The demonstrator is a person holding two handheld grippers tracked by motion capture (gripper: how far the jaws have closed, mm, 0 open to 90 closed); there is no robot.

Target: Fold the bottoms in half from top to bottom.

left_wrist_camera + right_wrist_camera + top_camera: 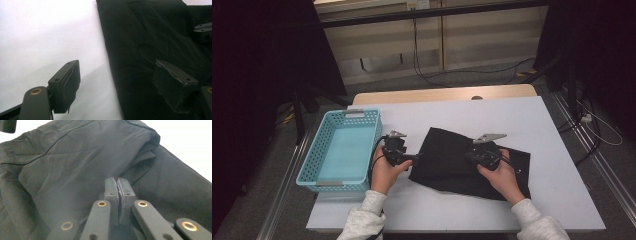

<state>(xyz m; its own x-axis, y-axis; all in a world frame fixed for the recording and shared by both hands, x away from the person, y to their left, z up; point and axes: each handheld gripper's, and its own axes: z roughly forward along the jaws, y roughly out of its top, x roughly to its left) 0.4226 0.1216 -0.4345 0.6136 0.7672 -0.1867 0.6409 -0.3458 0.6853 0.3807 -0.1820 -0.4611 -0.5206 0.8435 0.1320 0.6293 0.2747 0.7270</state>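
Pinching the black cloth [462, 162] at the tabletop [542, 120] centre, my right hand-held gripper [117, 185] is clenched on a fold; my left hand-held gripper [117, 82] gapes at its nine o'clock edge. Next, probably, clamp left and lift.

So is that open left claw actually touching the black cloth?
Cannot tell. The left gripper view shows the left gripper open astride the black cloth's edge, pads clear of any plain contact.
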